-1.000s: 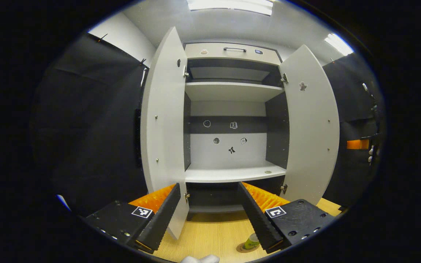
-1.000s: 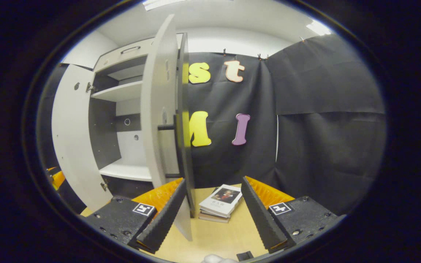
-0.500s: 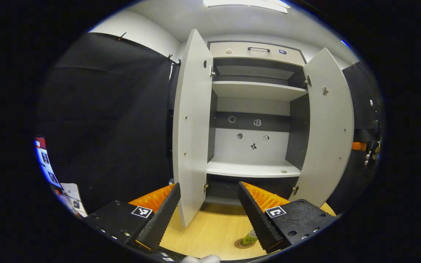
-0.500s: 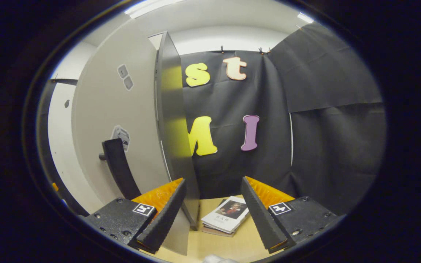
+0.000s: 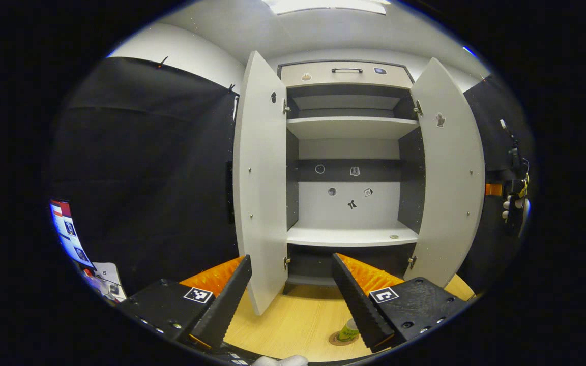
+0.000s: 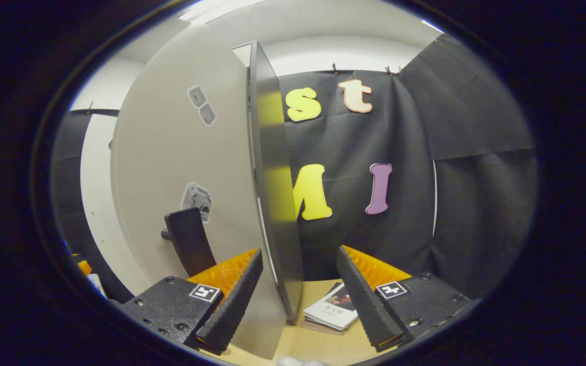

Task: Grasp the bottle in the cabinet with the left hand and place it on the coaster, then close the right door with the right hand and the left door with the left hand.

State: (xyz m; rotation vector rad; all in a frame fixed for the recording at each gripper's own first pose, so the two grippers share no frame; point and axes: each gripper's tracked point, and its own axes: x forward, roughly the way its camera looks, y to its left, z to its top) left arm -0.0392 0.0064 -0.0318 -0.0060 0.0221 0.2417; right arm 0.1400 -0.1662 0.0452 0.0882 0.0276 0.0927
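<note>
The white cabinet (image 5: pixel 351 236) stands with both doors wide open and its shelves bare. In the left gripper view the left door (image 5: pixel 260 203) is just beyond my open left gripper (image 5: pixel 290 305). The green bottle (image 5: pixel 348 331) stands upright on the round coaster (image 5: pixel 338 341) on the table, partly hidden by my right-hand finger (image 5: pixel 361 305). In the right gripper view my open right gripper (image 6: pixel 298 300) is at the right door (image 6: pixel 186 173), on its outer face. The door's dark edge (image 6: pixel 272 203) stands between the fingers, and its black handle (image 6: pixel 188 249) is at the left.
A small stack of books (image 6: pixel 333 312) lies on the wooden table (image 5: pixel 293 325) behind the right door. A small coin-like disc (image 5: pixel 393 237) rests on the lower shelf. A hand with the other gripper (image 5: pixel 514 203) shows past the right door. Papers (image 5: pixel 102 277) lie at far left.
My right gripper has moved round to the right door's outer face, so the handle and edge are now close. My left gripper has drawn back and to the left of the cabinet.
</note>
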